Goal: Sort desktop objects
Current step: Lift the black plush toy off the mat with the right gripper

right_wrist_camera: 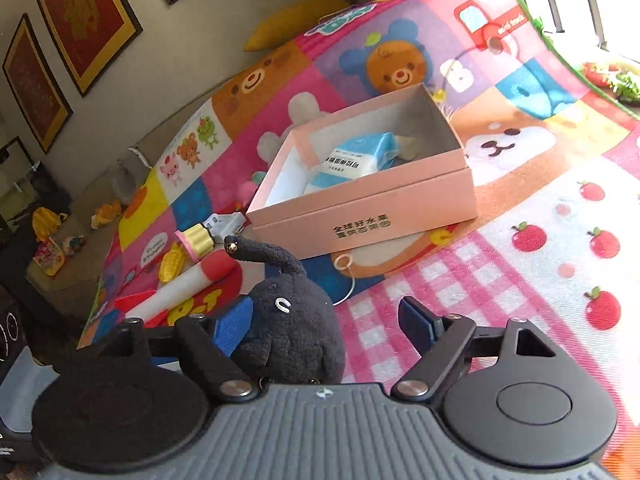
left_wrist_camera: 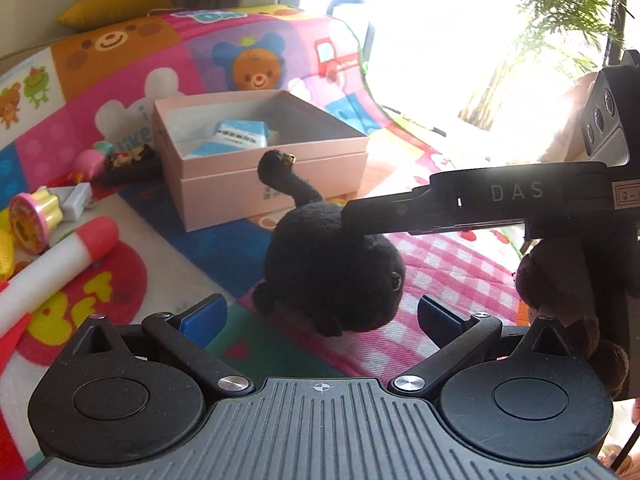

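Note:
A black plush cat (left_wrist_camera: 332,264) with its tail up lies on the cartoon play mat (left_wrist_camera: 460,264), just in front of the open pink box (left_wrist_camera: 272,184). My left gripper (left_wrist_camera: 320,308) is open, its blue pads wide on either side of the cat's near end and not touching it. My right gripper (right_wrist_camera: 326,312) is open around the cat (right_wrist_camera: 296,332): the left pad rests against the plush and the right pad stands apart. In the left wrist view, one of its fingers (left_wrist_camera: 400,216) reaches in from the right onto the cat's back. A blue-and-white tissue pack (right_wrist_camera: 352,160) lies in the box (right_wrist_camera: 360,216).
Left of the cat lie a red-and-white foam stick (left_wrist_camera: 60,256), a pink-and-yellow stamp toy (left_wrist_camera: 32,216), a small white block (left_wrist_camera: 76,200) and other small toys. A brown plush (left_wrist_camera: 560,280) sits under the right gripper's body. A yellow pillow (left_wrist_camera: 112,6) lies beyond the mat.

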Available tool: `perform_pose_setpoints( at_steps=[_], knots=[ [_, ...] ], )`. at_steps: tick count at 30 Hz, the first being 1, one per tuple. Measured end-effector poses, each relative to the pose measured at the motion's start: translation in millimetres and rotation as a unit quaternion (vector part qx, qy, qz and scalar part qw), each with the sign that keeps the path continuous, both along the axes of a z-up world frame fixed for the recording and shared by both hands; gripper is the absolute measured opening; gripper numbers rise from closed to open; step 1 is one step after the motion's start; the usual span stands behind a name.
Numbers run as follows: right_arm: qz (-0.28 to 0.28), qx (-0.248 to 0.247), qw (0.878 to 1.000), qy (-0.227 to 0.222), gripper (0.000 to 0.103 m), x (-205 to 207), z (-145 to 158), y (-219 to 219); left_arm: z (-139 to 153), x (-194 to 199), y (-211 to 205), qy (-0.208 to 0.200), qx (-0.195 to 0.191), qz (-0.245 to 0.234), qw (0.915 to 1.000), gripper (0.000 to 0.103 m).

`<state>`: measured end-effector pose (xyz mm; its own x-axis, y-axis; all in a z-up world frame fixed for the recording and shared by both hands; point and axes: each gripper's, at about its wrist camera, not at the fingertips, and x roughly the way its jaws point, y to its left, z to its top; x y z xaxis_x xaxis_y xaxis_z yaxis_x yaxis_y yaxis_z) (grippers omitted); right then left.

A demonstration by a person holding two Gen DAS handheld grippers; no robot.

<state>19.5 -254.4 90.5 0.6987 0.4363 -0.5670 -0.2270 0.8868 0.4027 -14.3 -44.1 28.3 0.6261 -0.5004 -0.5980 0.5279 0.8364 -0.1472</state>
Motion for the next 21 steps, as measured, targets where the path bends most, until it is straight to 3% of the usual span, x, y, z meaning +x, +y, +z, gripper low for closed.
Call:
perform_pose_setpoints(
  at_steps=[5,9,17,18,21],
  knots=[
    [-0.023,-0.030,0.999,-0.015,0.091,-3,4,-11,-2,-2,-18,-0.002,0.009,-0.029,0.9995,0.103],
    [-0.045,-0.033,0.998,-0.031,0.103,-9,8,-19,-4,-3,-13,-0.003,0.020,-0.020,0.9996,0.103],
    [-0.042,-0.041,0.997,-0.044,0.103,-8,11,-15,-7,5,16,0.017,0.011,0.034,0.9992,0.103],
    [-0.038,-0.033,0.998,-0.043,0.101,-4,11,-14,-7,4,19,0.016,0.011,0.037,0.9991,0.103],
    [-0.042,-0.017,0.998,-0.031,0.082,11,10,-11,-7,2,29,0.018,0.014,0.051,0.9984,0.103]
  ],
)
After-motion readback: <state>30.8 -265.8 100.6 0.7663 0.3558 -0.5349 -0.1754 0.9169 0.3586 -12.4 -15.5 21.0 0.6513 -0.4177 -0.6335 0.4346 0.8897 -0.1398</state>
